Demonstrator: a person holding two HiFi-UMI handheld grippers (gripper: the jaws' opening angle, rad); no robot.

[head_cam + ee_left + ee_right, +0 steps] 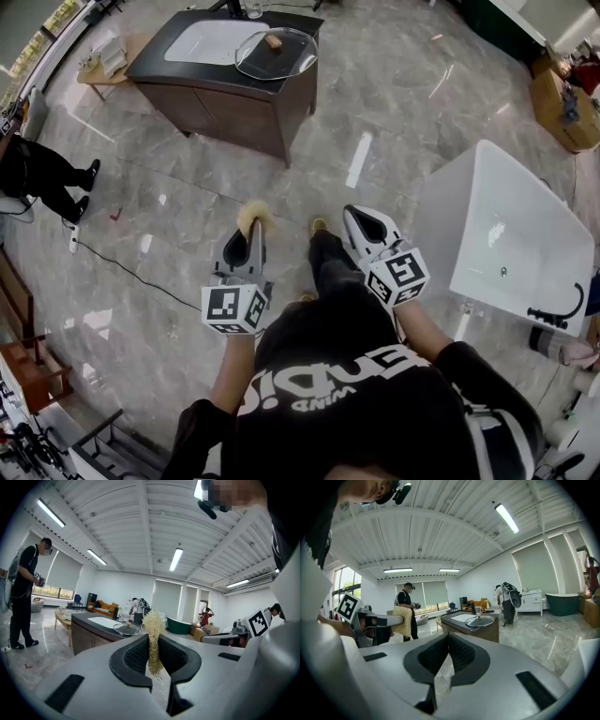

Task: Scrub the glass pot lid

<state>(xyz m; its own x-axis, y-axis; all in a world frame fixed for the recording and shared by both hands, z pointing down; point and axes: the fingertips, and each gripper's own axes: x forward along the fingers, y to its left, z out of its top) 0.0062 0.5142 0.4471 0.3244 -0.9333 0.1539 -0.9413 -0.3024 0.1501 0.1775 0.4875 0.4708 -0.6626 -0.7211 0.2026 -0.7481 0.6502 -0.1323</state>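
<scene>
Lid [276, 52] on counter [217, 96] — left tool [251, 234] (held level) pinches loofah [253, 214]; right tool [359, 223] closed, empty.

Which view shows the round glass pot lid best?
The head view: from above, the whole round glass pot lid shows on the dark cabinet. The right gripper view shows it small, side-on; the left gripper view, partly behind its claw.

landmark: dark brown wooden vanity cabinet [225, 111] on grey marble floor [403, 94] | white rectangular basin [208, 42] set in its tabletop | low light-wood side table [111, 67] just left | glossy white bathtub [506, 220] well apart, right | person in black [42, 173] well left
</scene>
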